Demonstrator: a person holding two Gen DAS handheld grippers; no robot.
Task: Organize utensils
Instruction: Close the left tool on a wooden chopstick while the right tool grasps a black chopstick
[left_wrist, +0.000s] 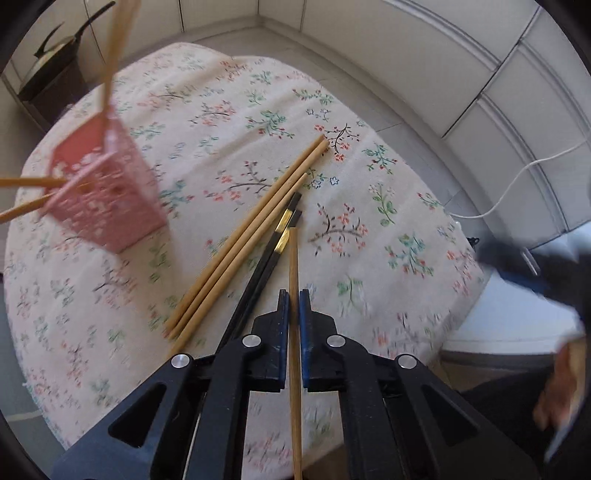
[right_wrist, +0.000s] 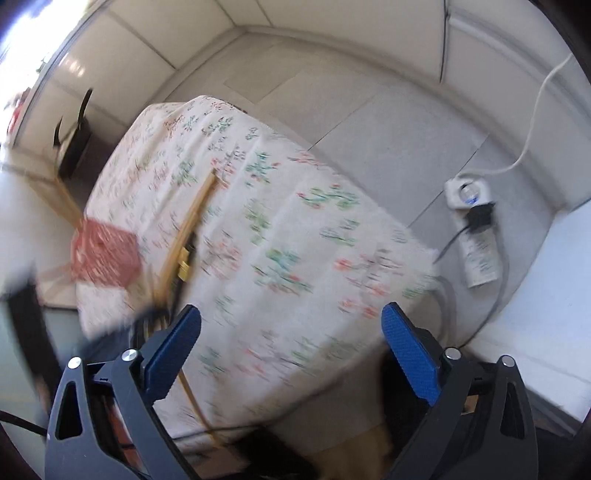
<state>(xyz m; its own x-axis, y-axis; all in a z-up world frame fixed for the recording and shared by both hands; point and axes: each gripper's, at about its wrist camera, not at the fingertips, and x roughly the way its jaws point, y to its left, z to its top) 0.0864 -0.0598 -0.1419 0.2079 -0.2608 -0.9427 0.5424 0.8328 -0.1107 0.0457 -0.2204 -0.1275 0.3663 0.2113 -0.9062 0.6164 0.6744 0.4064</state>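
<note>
Tabletop (left_wrist: 229, 92) covered in pale cloth printed with small flowers and branches, cloth hanging over edges. Grey tiled floor (right_wrist: 388, 140) around it. White panelled walls (left_wrist: 424, 48) meeting in far corner. Dark stand (left_wrist: 51, 92) at far left by wall, dark pan (left_wrist: 70, 40) with long handle on top. White power strip (right_wrist: 469, 199) on floor right of tabletop, black plug in it, white cable (right_wrist: 539, 107) running up wall. Right-wrist view heavily blurred.
</note>
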